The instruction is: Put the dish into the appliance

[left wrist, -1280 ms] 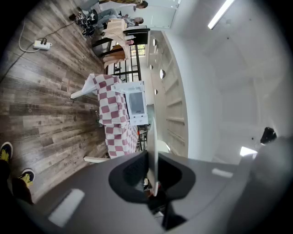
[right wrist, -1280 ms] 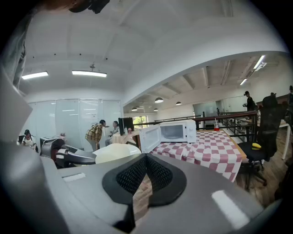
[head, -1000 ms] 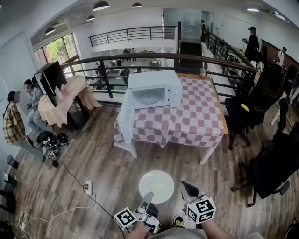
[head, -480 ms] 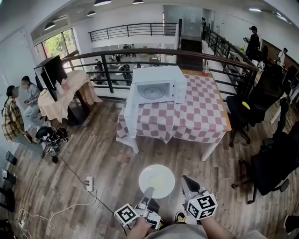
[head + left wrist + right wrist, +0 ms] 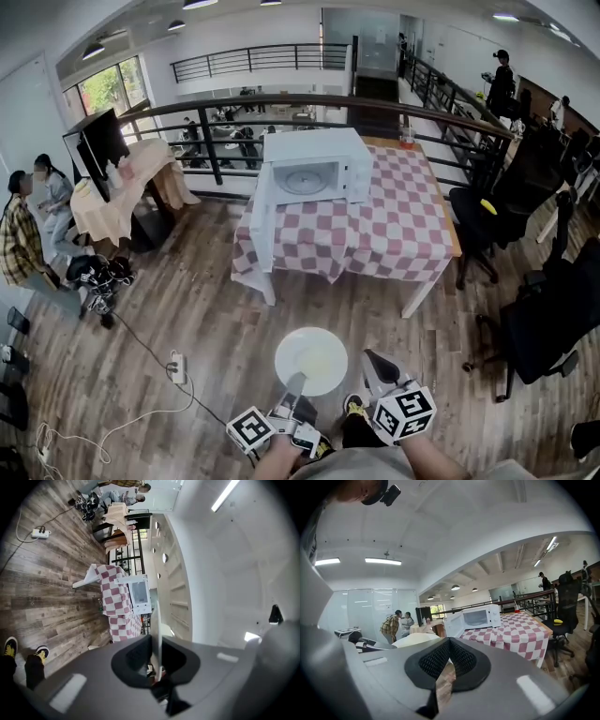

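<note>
Left gripper (image 5: 296, 386): jaws clamped on near rim of plate (image 5: 312, 360), plate roughly level above wood floor (image 5: 187, 319). Right gripper (image 5: 379, 368): just beside plate, jaws together, nothing between. Ahead, well apart: table (image 5: 403, 234) under checked cloth; microwave (image 5: 314, 167) at its far left corner, door (image 5: 262, 208) swung open

Bare floor (image 5: 206, 309) lies open up to the far table (image 5: 403, 234); the microwave (image 5: 314, 148) has its door (image 5: 262, 202) swung left, cavity facing near; chairs (image 5: 544, 319) crowd the right.
</note>
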`<act>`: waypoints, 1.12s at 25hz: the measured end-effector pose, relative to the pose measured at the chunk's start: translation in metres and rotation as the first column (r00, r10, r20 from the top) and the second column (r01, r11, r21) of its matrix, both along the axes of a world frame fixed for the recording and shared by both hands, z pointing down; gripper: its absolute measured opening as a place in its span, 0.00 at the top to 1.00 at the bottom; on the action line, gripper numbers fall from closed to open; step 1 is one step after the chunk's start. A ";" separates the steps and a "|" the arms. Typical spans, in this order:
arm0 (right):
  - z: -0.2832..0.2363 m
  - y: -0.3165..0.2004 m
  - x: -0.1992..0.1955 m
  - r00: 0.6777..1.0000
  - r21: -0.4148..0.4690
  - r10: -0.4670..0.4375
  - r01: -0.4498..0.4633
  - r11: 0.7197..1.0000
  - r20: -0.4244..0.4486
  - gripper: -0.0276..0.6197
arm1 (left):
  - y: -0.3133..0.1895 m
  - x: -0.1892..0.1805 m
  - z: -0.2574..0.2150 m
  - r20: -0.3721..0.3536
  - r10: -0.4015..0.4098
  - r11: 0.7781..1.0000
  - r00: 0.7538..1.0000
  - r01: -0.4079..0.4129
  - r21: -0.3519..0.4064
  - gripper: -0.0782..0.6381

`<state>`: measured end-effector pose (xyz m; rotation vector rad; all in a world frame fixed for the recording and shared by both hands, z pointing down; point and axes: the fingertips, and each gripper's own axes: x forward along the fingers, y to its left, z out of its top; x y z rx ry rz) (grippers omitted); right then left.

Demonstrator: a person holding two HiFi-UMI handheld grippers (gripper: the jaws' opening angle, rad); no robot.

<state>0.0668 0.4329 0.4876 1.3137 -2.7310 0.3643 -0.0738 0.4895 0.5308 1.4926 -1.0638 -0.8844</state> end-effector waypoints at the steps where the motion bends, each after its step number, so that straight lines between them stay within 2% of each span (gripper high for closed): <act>1: 0.000 0.000 -0.001 1.000 0.002 0.000 0.000 1.000 0.004 0.96 | 0.001 0.000 0.001 0.001 0.001 1.000 1.000 -0.001 -0.002 0.85; 14: 0.010 -0.019 -0.008 1.000 0.019 -0.001 0.000 1.000 0.020 0.96 | -0.014 -0.004 0.011 -0.012 -0.004 1.000 1.000 0.004 -0.010 0.85; 22: 0.011 -0.067 -0.018 1.000 0.029 -0.009 0.009 1.000 0.025 0.96 | -0.062 -0.013 0.010 0.011 0.006 1.000 1.000 -0.006 -0.004 0.85; 28: 0.005 -0.114 -0.029 1.000 0.044 -0.012 0.012 0.999 0.016 0.96 | -0.110 -0.017 0.004 0.002 0.024 1.000 1.000 -0.024 -0.003 0.85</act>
